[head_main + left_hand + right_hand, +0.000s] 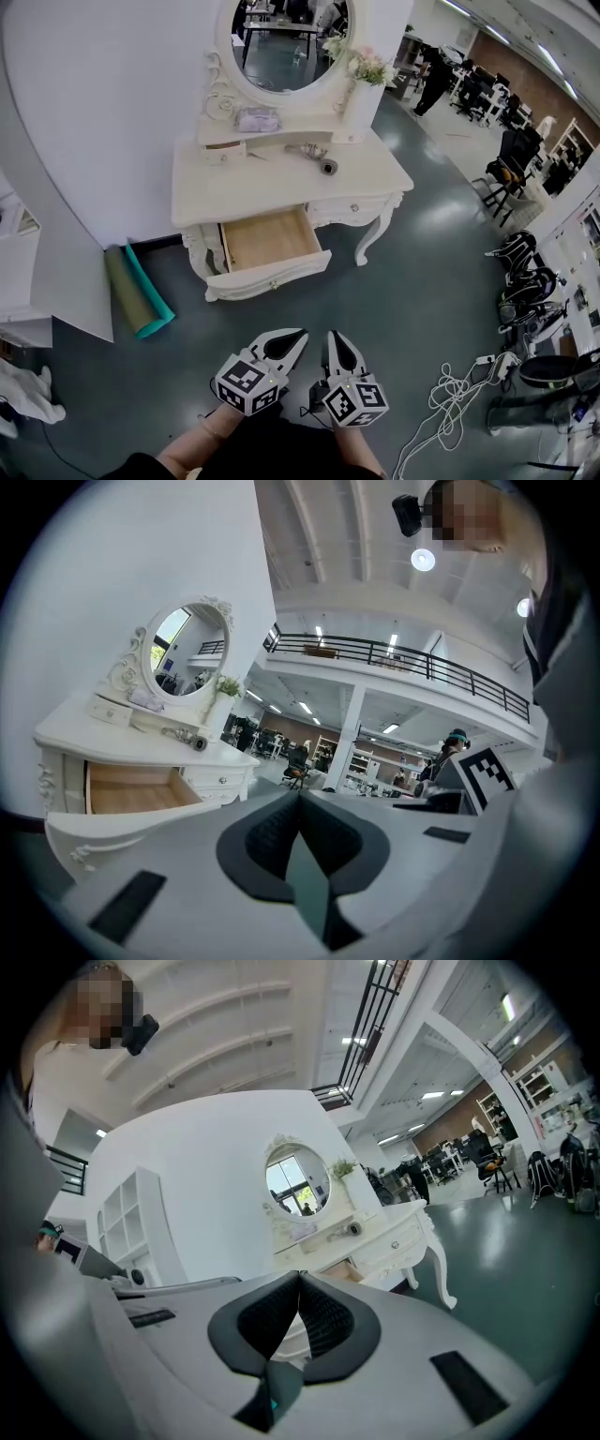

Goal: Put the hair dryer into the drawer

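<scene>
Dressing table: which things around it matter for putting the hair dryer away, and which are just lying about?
For the job: hair dryer; open drawer.
Lying about: mirror; flowers; rolled mat; floor cables.

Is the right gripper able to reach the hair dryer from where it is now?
Probably not yet: the right gripper hangs well short of the dressing table. Nothing covers the hair dryer on top, though.

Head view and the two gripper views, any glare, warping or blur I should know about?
Head view: sharp, edges bow outward, pale sheen on the floor right of the table. Left gripper view: fisheye with black corners, railing curved, ceiling lamp blown out. Right gripper view: same black corners, mirror bright.
</scene>
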